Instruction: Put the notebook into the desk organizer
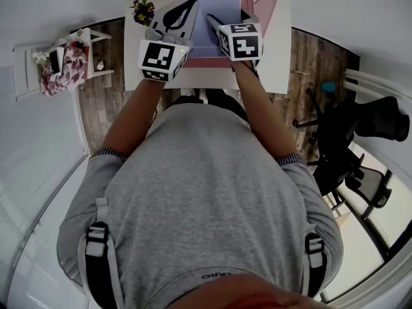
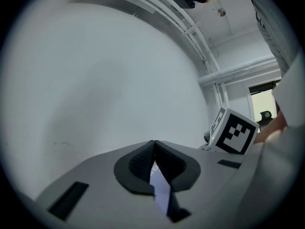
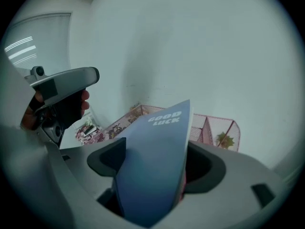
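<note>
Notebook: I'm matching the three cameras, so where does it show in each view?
Head view: notebook top centre, cover showing.
Left gripper view: only a bluish sliver low centre, possibly it.
Right gripper view: low centre, standing tilted.
Shared landmark: pink organizer, beside it in head and right gripper views.

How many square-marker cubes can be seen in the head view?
2. The left cube is over the white desk's near left corner; the right cube is beside it, at the blue notebook's lower right. None seems hidden.
</note>
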`<state>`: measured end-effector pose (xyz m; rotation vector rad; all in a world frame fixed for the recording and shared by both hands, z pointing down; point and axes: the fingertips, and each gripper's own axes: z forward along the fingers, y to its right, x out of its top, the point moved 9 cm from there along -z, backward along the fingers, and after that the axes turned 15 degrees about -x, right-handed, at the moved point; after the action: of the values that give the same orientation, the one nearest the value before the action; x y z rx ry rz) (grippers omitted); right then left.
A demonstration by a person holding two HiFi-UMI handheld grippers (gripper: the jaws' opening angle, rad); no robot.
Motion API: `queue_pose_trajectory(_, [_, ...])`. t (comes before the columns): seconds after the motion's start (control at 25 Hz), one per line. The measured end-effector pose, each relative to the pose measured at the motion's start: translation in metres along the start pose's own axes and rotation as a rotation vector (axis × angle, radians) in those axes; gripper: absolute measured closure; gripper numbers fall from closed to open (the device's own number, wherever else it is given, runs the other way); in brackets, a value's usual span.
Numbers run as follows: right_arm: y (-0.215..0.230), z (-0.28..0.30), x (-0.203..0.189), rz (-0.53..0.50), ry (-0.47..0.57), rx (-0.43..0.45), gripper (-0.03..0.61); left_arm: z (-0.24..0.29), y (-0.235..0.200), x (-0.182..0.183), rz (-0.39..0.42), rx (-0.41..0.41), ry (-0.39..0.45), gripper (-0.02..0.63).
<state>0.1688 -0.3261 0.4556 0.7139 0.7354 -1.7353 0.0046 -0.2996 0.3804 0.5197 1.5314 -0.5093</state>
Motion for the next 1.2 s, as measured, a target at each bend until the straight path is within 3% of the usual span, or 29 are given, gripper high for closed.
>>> queue_pose_trajectory(0.28, [0.007, -0.004, -0.006, -0.008, -0.005, -0.034, 0.136, -0.003, -0.001, 0.000, -0.004, 0.002, 0.003, 0.595])
queue_pose_trajectory(0.56, [0.011, -0.013, -0.002, 0.000, 0.037, -0.023, 0.130, -0.004, 0.001, 0.000, -0.007, -0.002, 0.003, 0.595])
queue_pose_trajectory(1.2, [0.015, -0.080, 0.012, 0.020, 0.356, 0.025, 0.174, -0.026, 0.009, 0.001, 0.002, -0.040, 0.006, 0.594])
